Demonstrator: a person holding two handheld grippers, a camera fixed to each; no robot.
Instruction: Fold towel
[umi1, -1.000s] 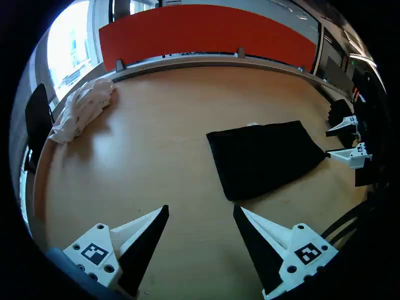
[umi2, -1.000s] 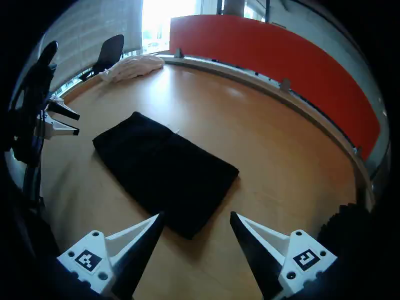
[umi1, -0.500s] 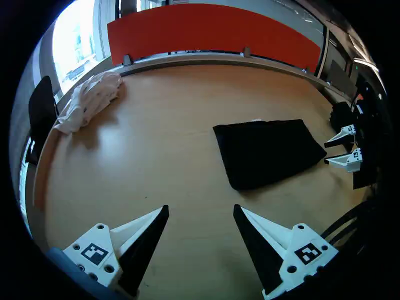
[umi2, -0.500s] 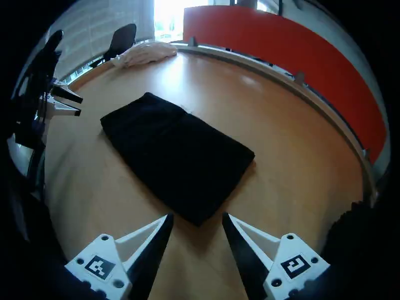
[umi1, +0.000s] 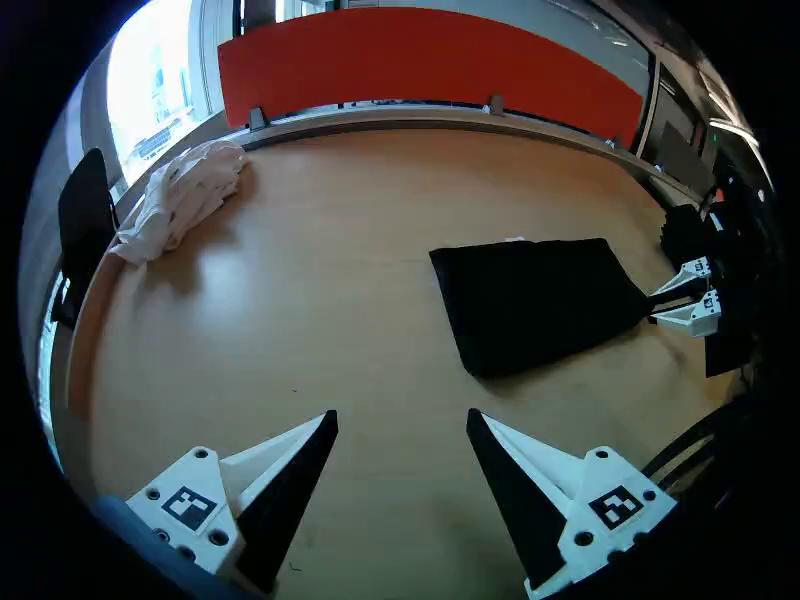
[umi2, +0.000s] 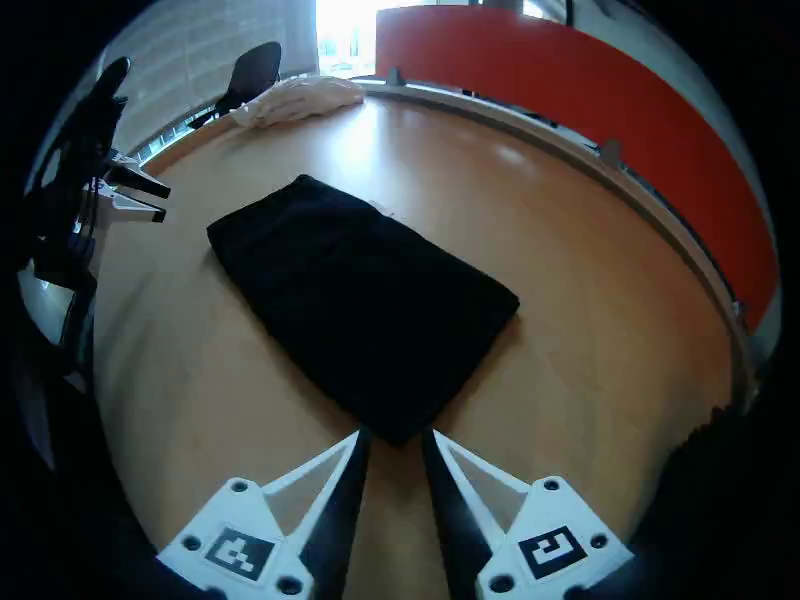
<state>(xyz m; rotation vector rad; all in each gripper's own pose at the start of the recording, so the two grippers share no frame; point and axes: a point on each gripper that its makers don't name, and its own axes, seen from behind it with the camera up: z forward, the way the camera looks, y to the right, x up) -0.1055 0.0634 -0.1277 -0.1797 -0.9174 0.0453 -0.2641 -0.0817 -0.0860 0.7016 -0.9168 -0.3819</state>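
Right gripper view: the right gripper has its fingers set narrow, the tips flanking the near corner of the black towel. Whether they pinch the cloth cannot be told. The towel lies flat as a folded rectangle on the table, away from every edge. In the left gripper view, the left gripper gapes wide over bare wood, with the towel well ahead to its right. A pale cloth heap sits by the table's far left corner.
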